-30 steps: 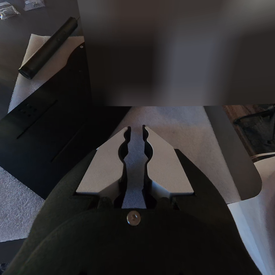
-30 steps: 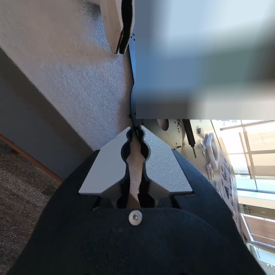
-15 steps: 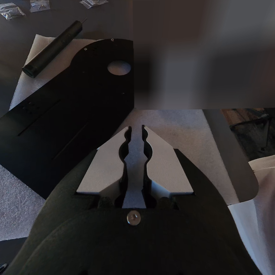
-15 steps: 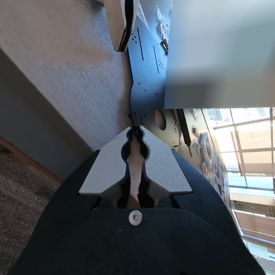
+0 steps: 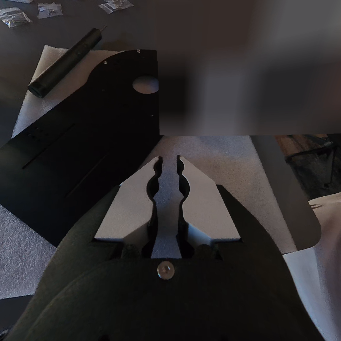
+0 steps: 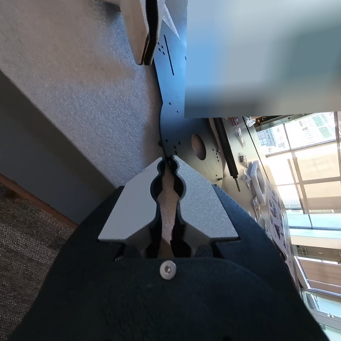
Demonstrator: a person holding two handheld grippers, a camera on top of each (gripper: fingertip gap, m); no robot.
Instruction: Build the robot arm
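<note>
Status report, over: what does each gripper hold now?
Right gripper shut on black metal plate edge. Left gripper open, empty, above foam sheet. Black screwdriver beyond the plate.

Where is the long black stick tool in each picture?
Left wrist view: the black stick tool lies upper left, partly on the white foam sheet.
Right wrist view: it lies right of centre, beyond the plate.
Shared landmark: the round hole in the black plate.
</note>
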